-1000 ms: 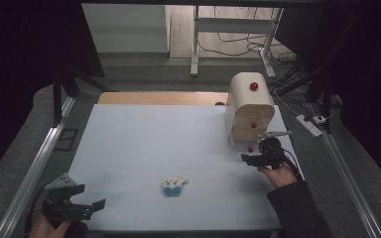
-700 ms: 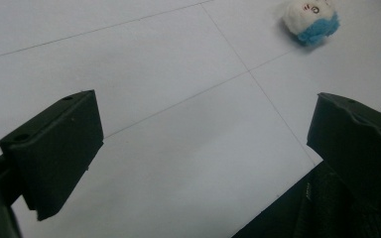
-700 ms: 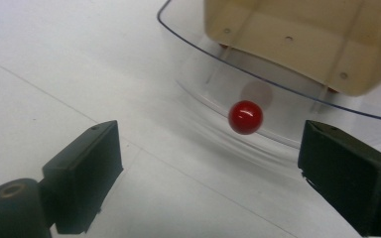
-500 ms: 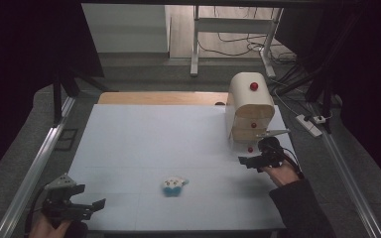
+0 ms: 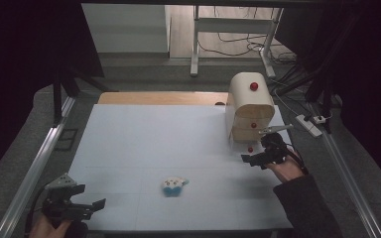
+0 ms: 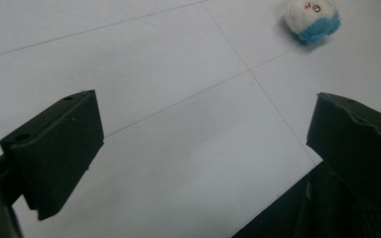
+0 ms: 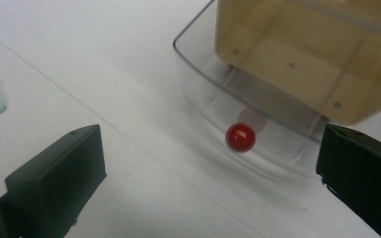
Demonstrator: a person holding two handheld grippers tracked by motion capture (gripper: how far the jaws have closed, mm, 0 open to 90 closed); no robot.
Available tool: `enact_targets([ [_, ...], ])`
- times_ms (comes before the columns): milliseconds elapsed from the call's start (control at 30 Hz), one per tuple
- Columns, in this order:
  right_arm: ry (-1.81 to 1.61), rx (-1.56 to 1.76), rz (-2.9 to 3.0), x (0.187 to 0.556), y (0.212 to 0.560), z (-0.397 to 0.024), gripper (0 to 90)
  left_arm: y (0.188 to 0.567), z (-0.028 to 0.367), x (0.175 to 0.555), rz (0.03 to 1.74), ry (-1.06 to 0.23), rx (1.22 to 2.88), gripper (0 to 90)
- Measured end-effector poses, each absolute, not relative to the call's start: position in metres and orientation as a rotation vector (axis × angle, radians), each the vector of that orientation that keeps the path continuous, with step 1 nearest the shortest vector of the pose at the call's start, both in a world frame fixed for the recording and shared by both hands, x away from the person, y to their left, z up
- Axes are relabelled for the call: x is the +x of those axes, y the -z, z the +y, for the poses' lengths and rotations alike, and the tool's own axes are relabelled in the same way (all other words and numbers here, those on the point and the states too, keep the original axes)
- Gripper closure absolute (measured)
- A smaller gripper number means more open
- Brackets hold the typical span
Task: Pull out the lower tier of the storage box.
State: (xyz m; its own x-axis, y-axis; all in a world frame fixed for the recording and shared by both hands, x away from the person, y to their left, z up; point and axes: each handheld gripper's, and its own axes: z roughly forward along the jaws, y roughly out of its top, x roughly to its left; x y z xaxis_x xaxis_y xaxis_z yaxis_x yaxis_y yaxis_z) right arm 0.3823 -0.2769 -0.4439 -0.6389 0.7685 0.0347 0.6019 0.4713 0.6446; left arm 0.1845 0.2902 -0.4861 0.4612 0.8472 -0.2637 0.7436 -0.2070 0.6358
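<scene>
Right gripper [image 7: 211,163], jaws spread wide after just opening, nothing between them; it sits just in front of the clear drawer [image 7: 258,134] that is pulled out at the base of the small wooden cabinet [image 7: 317,54]. Red knob [image 7: 240,137] of that drawer lies ahead of the jaws, between their lines but apart from both pads. In the high view the same gripper [image 5: 260,157] is held in the person's right hand [image 5: 286,168] near the right edge of the white table [image 5: 144,144], with the cabinet [image 5: 250,106] standing just beyond it; two further red knobs mark the cabinet's upper front and middle drawer. Left gripper [image 5: 87,208], also wide and empty, rests at the near left corner of the table, well apart from the cabinet. Plush toy [image 5: 173,185], white with a blue underside, lies on the table between the two grippers, nearer the front edge; from the left gripper view it [image 6: 311,19] appears far ahead, beyond the open jaws.
</scene>
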Motion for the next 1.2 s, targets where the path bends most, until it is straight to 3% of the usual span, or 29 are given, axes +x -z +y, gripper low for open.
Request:
enact_targets([
  [467, -0.835, 1.189, 2.475, 0.407, 0.443, -0.269, 0.0, 0.486, 0.29, 0.185, 1.323, -0.181, 1.989, 1.4],
  [600, -0.824, 1.221, 2.477, 0.412, 0.446, -0.267, 6.6, 0.486, 0.29, 0.185, 1.323, -0.181, 1.989, 1.4],
  [1000, -0.763, 1.235, 2.531, 0.42, 0.453, -0.264, 42.9, 0.486, 0.291, 0.185, 1.323, -0.179, 1.99, 1.6],
  [1200, -0.732, 1.215, 2.565, 0.415, 0.458, -0.262, 49.4, 0.486, 0.29, 0.185, 1.322, -0.181, 1.992, 1.7],
])
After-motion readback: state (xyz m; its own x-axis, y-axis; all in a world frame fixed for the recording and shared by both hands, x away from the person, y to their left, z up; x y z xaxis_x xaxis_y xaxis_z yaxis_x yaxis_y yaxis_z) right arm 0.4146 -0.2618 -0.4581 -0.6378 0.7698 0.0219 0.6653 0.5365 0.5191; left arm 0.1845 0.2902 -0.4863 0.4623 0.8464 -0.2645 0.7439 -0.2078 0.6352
